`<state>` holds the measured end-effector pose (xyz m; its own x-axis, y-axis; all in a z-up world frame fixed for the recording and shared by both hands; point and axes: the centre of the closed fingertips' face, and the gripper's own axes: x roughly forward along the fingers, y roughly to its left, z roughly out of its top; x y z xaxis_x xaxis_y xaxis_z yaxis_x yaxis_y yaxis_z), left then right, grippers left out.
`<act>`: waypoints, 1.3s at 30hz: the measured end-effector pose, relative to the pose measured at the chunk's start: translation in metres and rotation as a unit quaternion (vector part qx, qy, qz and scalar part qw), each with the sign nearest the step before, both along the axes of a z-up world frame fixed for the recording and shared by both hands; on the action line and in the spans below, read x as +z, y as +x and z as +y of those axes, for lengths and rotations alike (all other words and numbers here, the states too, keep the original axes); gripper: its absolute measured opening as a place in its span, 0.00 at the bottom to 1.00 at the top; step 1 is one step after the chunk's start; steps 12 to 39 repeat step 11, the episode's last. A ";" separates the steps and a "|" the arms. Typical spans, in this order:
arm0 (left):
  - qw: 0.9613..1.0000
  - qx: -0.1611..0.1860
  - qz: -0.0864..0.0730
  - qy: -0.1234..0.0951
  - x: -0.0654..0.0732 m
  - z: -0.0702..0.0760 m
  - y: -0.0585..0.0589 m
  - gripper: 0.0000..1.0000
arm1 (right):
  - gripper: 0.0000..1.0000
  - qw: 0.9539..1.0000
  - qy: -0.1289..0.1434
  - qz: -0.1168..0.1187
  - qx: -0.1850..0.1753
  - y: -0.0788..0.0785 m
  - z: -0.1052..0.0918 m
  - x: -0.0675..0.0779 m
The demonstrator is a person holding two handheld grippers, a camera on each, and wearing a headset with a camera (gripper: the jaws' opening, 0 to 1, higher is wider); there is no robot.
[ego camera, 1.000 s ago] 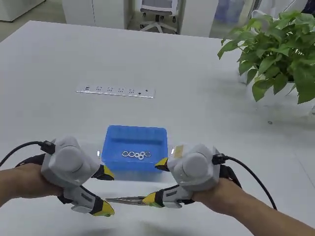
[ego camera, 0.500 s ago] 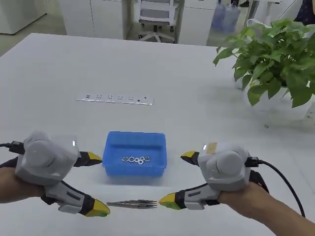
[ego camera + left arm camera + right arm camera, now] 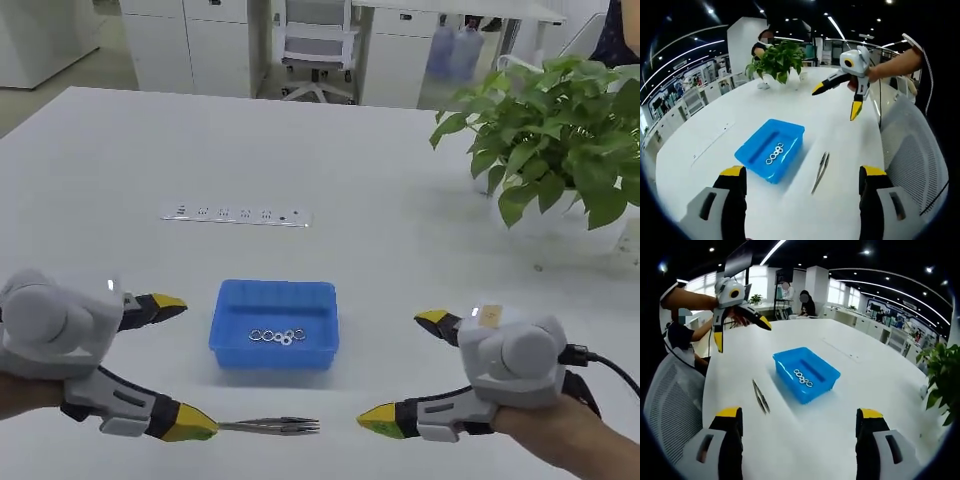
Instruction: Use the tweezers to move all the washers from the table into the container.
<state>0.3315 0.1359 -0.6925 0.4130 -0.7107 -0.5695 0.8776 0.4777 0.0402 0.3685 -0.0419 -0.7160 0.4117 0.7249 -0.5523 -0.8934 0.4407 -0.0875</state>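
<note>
Tweezers (image 3: 270, 426): lying just before container (image 3: 272, 358), long axis parallel to its near wall. Left gripper (image 3: 188, 365) nearer than right gripper (image 3: 400, 368); both spread wide, empty.

container (image 3: 274, 318): glossy blue plastic | tweezers (image 3: 268, 426): metal | table (image 3: 400, 230): smooth matt white

container (image 3: 275, 286): plain bright blue
washers (image 3: 277, 337): seen as silvery
tweezers (image 3: 270, 426): dull silver-grey
counter (image 3: 400, 200): plain white
left hand-held gripper (image 3: 198, 365): body finished in light grey, black jaws tipped with yellow
right hand-held gripper (image 3: 390, 368): coloured alike
plant (image 3: 560, 130): green leaves
power strip (image 3: 237, 214): white
</note>
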 end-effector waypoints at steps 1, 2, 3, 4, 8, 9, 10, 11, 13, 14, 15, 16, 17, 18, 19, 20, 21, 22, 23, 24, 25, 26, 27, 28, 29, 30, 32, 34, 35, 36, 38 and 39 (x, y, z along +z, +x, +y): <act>1.000 0.001 -0.001 -0.002 0.001 0.000 0.000 0.99 | 0.97 1.000 0.002 -0.002 -0.003 0.000 -0.002 0.000; 1.000 0.002 -0.001 -0.003 0.002 0.001 -0.001 0.99 | 0.99 1.000 0.005 -0.003 -0.007 0.001 -0.003 0.001; 1.000 0.003 -0.001 -0.003 0.001 0.001 -0.001 0.99 | 1.00 1.000 0.009 -0.003 -0.009 0.001 -0.004 0.001; 1.000 0.003 -0.001 -0.003 0.001 0.001 -0.001 0.99 | 1.00 1.000 0.013 -0.002 -0.010 0.000 -0.005 0.002; 1.000 0.005 -0.007 -0.005 0.002 0.001 0.000 0.99 | 1.00 1.000 0.015 -0.004 -0.015 0.000 -0.007 0.003; 1.000 0.006 -0.009 -0.006 0.003 0.002 0.000 0.99 | 1.00 1.000 0.015 -0.004 -0.015 -0.001 -0.008 0.003; 1.000 0.008 -0.011 -0.008 0.004 0.001 0.000 0.99 | 1.00 1.000 0.014 -0.004 -0.015 -0.001 -0.008 0.002; 1.000 0.008 -0.011 -0.008 0.004 0.001 0.001 0.99 | 1.00 1.000 0.014 -0.004 -0.015 -0.001 -0.008 0.001; 1.000 0.008 -0.011 -0.008 0.004 0.001 0.001 0.99 | 1.00 1.000 0.014 -0.004 -0.015 -0.001 -0.008 0.001; 1.000 0.008 -0.011 -0.008 0.004 0.001 0.001 0.99 | 1.00 1.000 0.014 -0.004 -0.015 -0.001 -0.008 0.001; 1.000 0.008 -0.011 -0.008 0.004 0.001 0.001 0.99 | 1.00 1.000 0.014 -0.004 -0.015 -0.001 -0.008 0.001; 1.000 0.008 -0.011 -0.008 0.004 0.001 0.001 0.99 | 1.00 1.000 0.014 -0.004 -0.015 -0.001 -0.008 0.001; 1.000 0.008 -0.011 -0.008 0.004 0.001 0.001 0.99 | 1.00 1.000 0.014 -0.004 -0.015 -0.001 -0.008 0.001; 1.000 0.008 -0.011 -0.008 0.004 0.001 0.001 0.99 | 1.00 1.000 0.014 -0.004 -0.015 -0.001 -0.008 0.001; 1.000 0.008 -0.011 -0.008 0.004 0.001 0.001 0.99 | 1.00 1.000 0.014 -0.004 -0.015 -0.001 -0.008 0.001; 1.000 0.008 -0.011 -0.008 0.004 0.001 0.001 0.99 | 1.00 1.000 0.014 -0.004 -0.015 -0.001 -0.008 0.001; 1.000 0.008 -0.011 -0.008 0.004 0.001 0.001 0.99 | 1.00 1.000 0.014 -0.004 -0.015 -0.001 -0.008 0.001; 1.000 0.008 -0.011 -0.008 0.004 0.001 0.001 0.99 | 1.00 1.000 0.014 -0.004 -0.015 -0.001 -0.008 0.001; 1.000 0.008 -0.011 -0.008 0.004 0.001 0.001 0.99 | 1.00 1.000 0.014 -0.004 -0.015 -0.001 -0.008 0.001; 1.000 0.008 -0.011 -0.008 0.004 0.001 0.001 0.99 | 1.00 1.000 0.014 -0.004 -0.015 -0.001 -0.008 0.001; 1.000 0.008 -0.011 -0.008 0.004 0.001 0.001 0.99 | 1.00 1.000 0.014 -0.004 -0.015 -0.001 -0.008 0.001; 1.000 0.008 -0.011 -0.008 0.004 0.001 0.001 0.99 | 1.00 1.000 0.014 -0.004 -0.015 -0.001 -0.008 0.001; 1.000 0.008 -0.011 -0.008 0.004 0.001 0.001 0.99 | 1.00 1.000 0.014 -0.004 -0.015 -0.001 -0.008 0.001; 1.000 0.008 -0.011 -0.008 0.004 0.001 0.001 0.99 | 1.00 1.000 0.014 -0.004 -0.015 -0.001 -0.008 0.001; 1.000 0.008 -0.011 -0.008 0.004 0.001 0.001 0.99 | 1.00 1.000 0.014 -0.004 -0.015 -0.001 -0.008 0.001; 1.000 0.008 -0.011 -0.008 0.004 0.001 0.001 0.99 | 1.00 1.000 0.014 -0.004 -0.015 -0.001 -0.008 0.001; 1.000 0.008 -0.011 -0.008 0.004 0.001 0.001 0.99 | 1.00 1.000 0.014 -0.004 -0.015 -0.001 -0.008 0.001; 1.000 0.008 -0.011 -0.008 0.004 0.001 0.001 0.99 | 1.00 1.000 0.014 -0.004 -0.015 -0.001 -0.008 0.001; 1.000 0.008 -0.011 -0.008 0.004 0.001 0.001 0.99 | 1.00 1.000 0.014 -0.004 -0.015 -0.001 -0.008 0.001; 1.000 0.008 -0.011 -0.008 0.004 0.001 0.001 0.99 | 1.00 1.000 0.014 -0.004 -0.015 -0.001 -0.008 0.001; 1.000 0.008 -0.011 -0.008 0.004 0.001 0.001 0.99 | 1.00 1.000 0.014 -0.004 -0.015 -0.001 -0.008 0.001; 1.000 0.008 -0.011 -0.008 0.004 0.001 0.001 0.99 | 1.00 1.000 0.014 -0.004 -0.015 -0.001 -0.008 0.001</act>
